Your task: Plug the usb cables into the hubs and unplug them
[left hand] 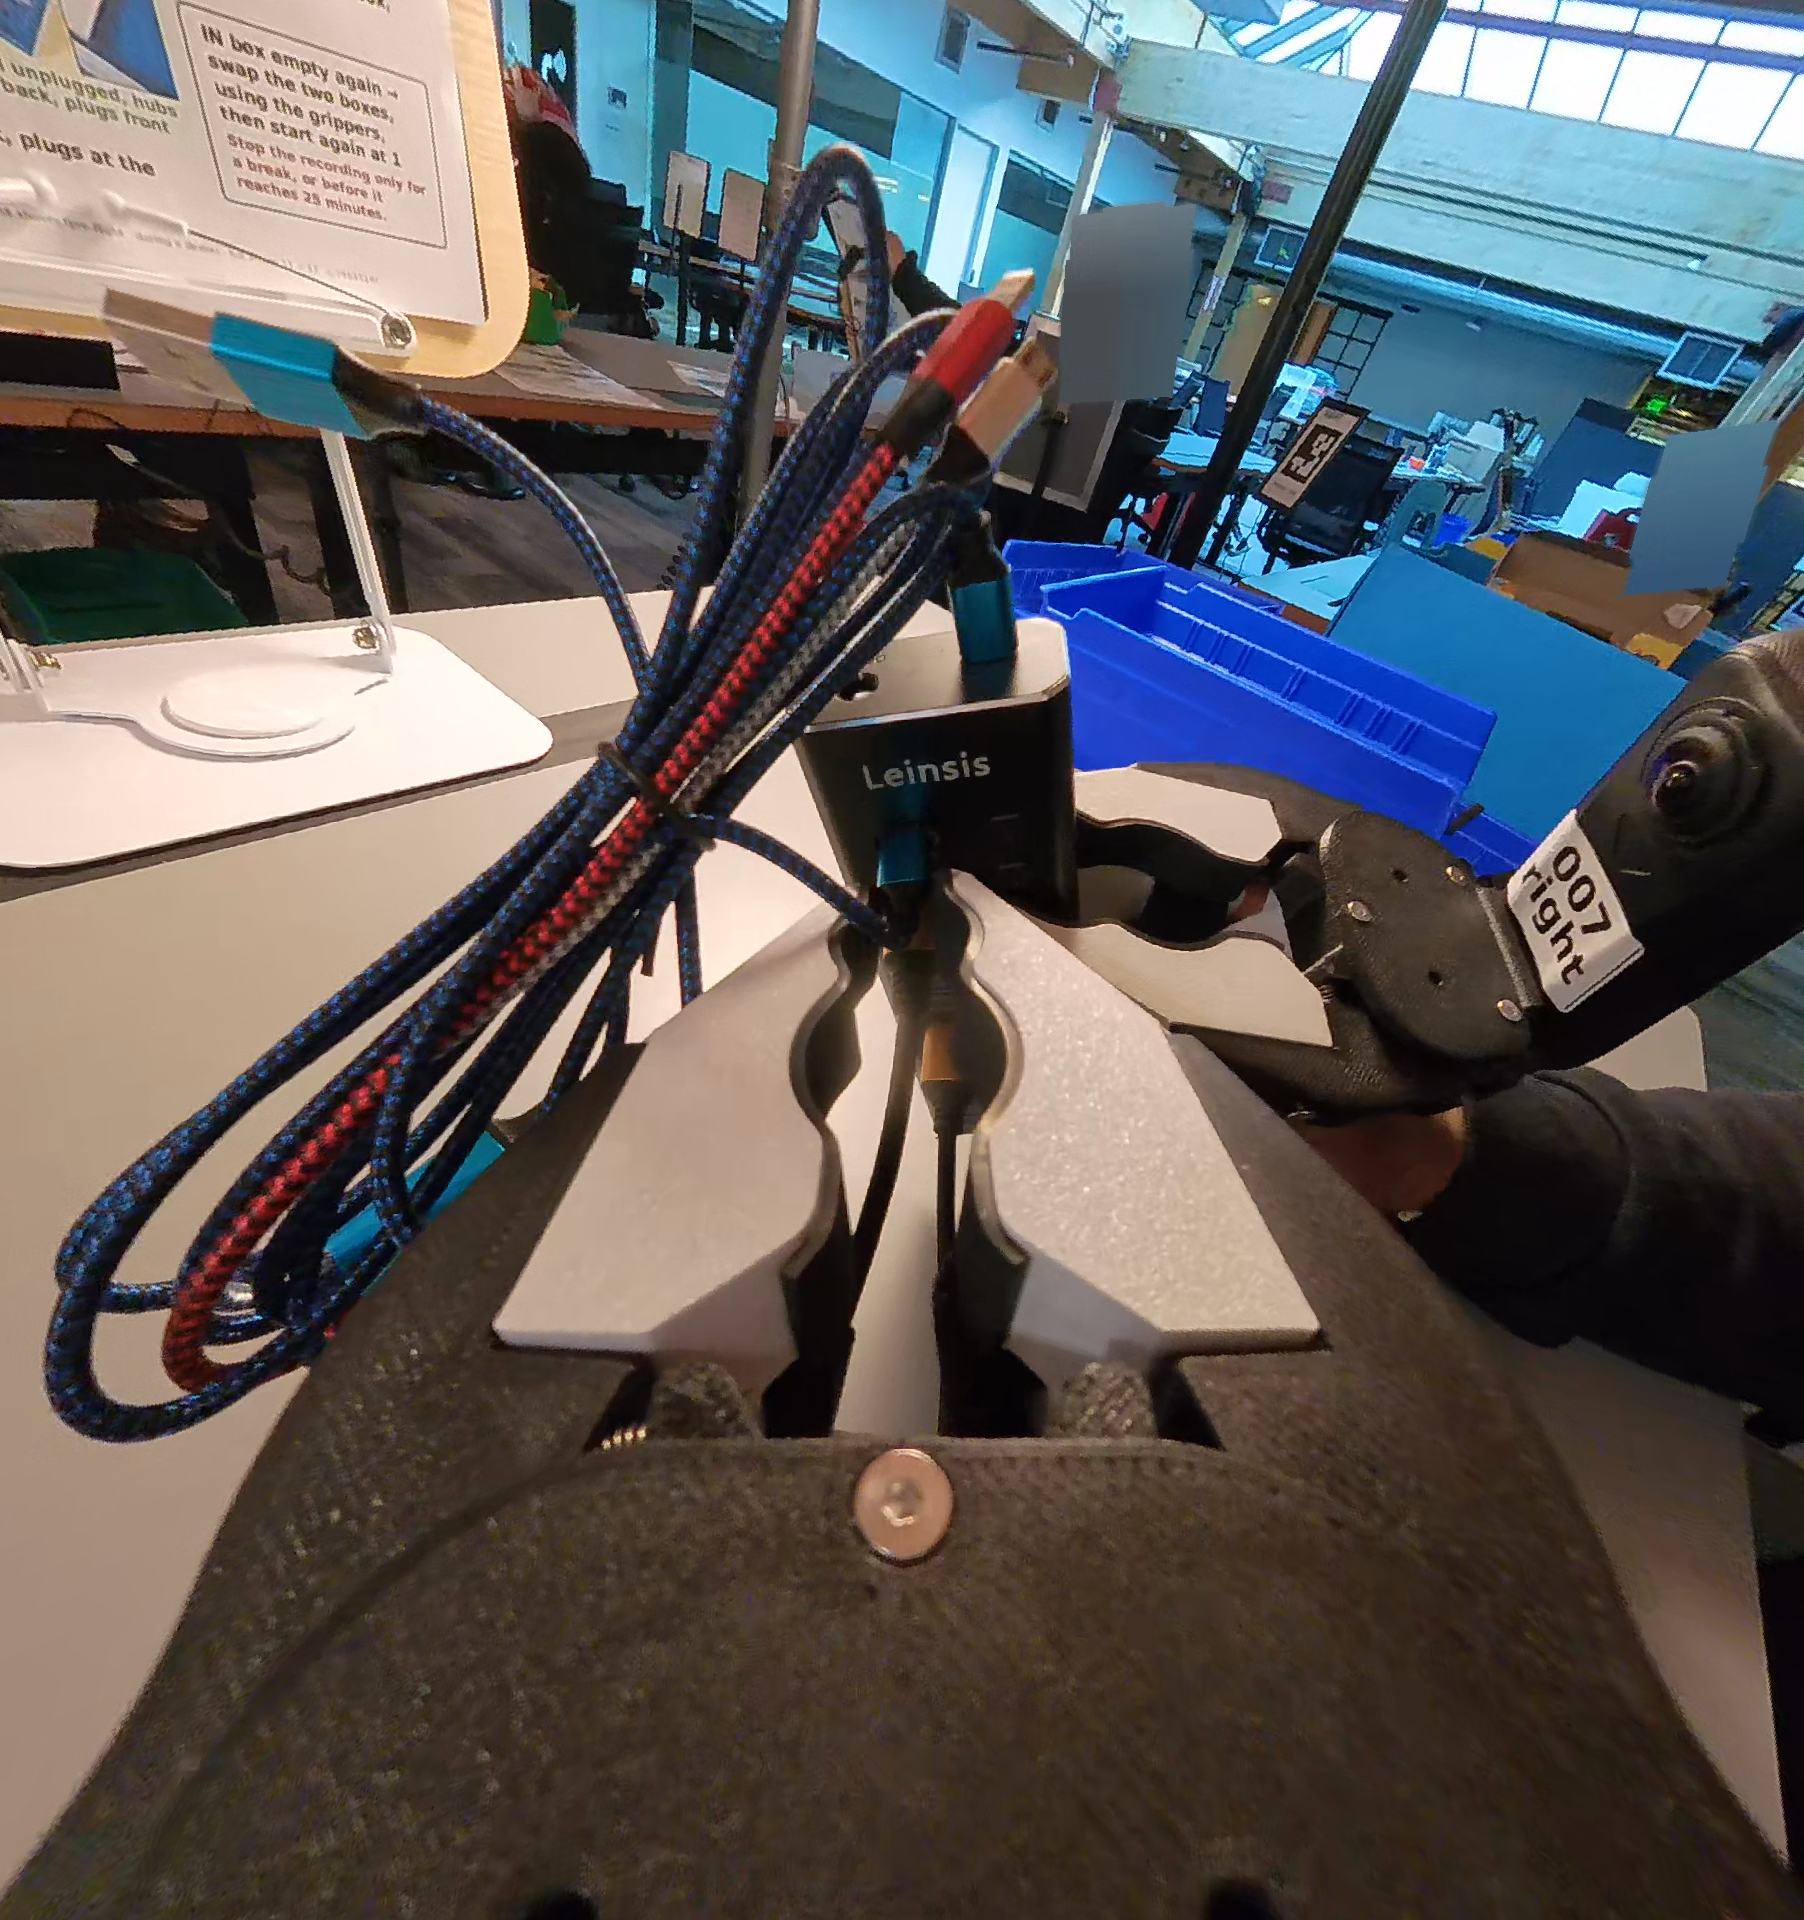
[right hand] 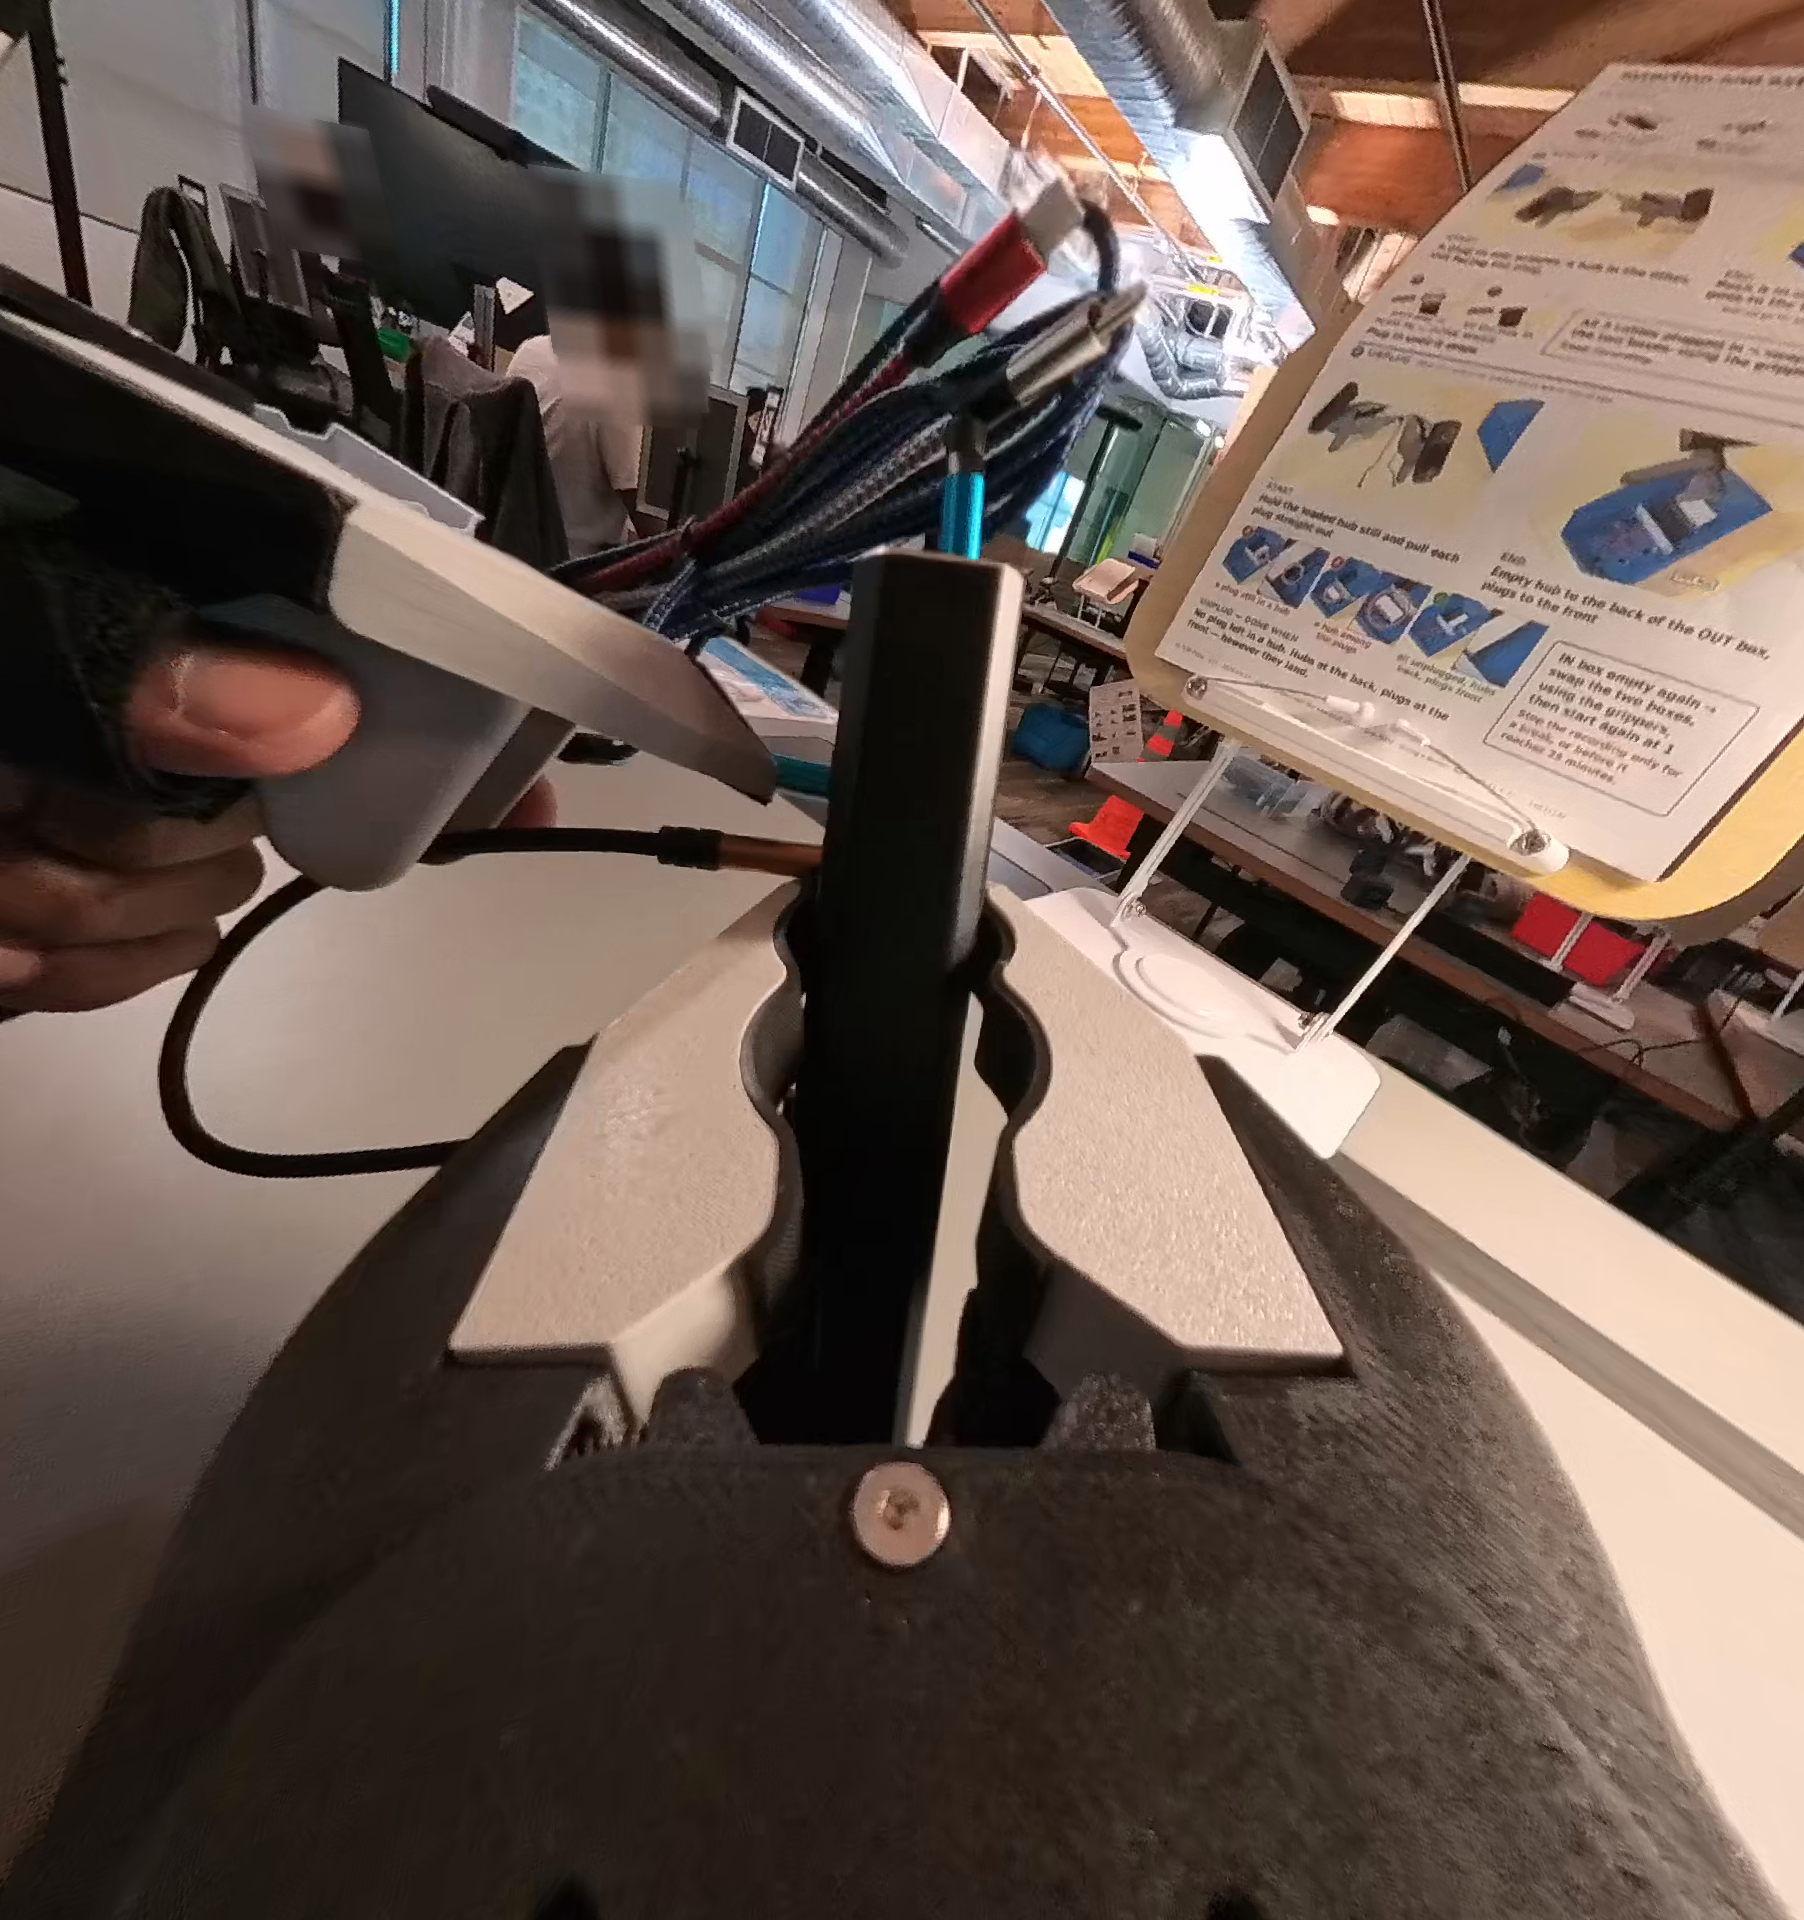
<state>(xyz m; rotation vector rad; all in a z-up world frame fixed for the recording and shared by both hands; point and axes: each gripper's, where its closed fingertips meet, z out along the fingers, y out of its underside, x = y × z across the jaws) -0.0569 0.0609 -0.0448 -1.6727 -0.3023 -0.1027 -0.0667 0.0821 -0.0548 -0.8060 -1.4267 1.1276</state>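
My right tongs (right hand: pixel 893 997) are clamped on the black hub (right hand: pixel 903 790), held upright above the pale surface (left hand: pixel 98 1091). My left tongs (left hand: pixel 908 997) pinch a plug at the hub's port. A tied bundle of blue and red braided cables (left hand: pixel 524 935) hangs left. Blue bins (left hand: pixel 1272 675) crowd the far right edge; a white stand (left hand: pixel 202 748) sits left.

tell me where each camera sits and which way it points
Left wrist view: on the left gripper, looking along its jaws at a plug in the black hub and the cable bundle; the right gripper and a sleeve show.
Right wrist view: on the right gripper, looking along its jaws shut on the hub; the left gripper and a hand show.
Shared: hub, cable bundle, instruction board.
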